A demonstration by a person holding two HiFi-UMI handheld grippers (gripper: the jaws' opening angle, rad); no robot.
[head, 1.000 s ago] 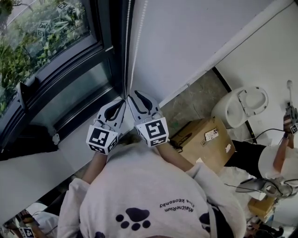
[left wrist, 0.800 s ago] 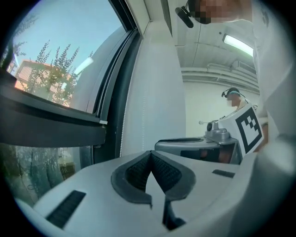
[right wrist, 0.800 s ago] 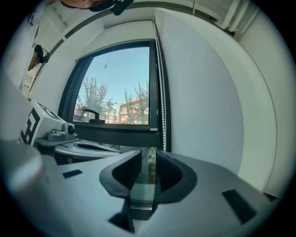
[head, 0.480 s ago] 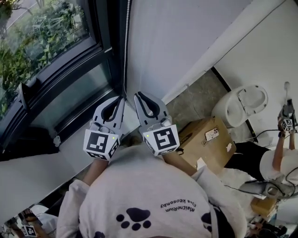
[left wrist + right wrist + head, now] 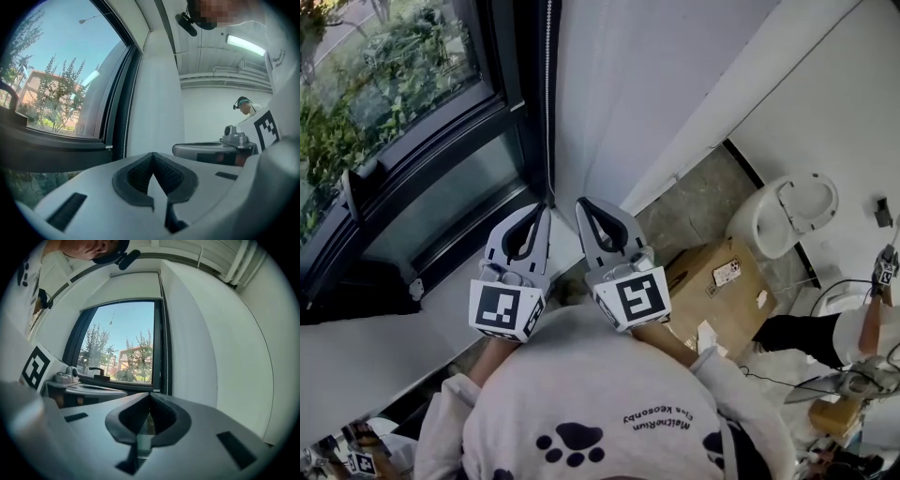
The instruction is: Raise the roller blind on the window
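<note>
Compared with one second ago, both grippers are now lower and closer to the person's body in the head view, and their tips stand a little more apart from each other. The left gripper and the right gripper point up toward the corner where the dark window frame meets the white wall. Before, two strands of the bead chain showed above the tips; now only one strand of the bead chain is seen, hanging along the frame and ending just above the left tip.

The fingers of both grippers are pressed together at the tips, and nothing is between them. In the left gripper view the tips of the left gripper meet, and the bead chain hangs to the left of them, apart. In the right gripper view the right gripper is closed in the same way, and the bead chain runs down a little to the right, behind the tips.

The roller blind itself I cannot find with certainty; in the right gripper view the window glass is uncovered up to its top. Only the head view shows the floor with a cardboard box. Only the gripper views show the sky, and the window handle is clear there.
</note>
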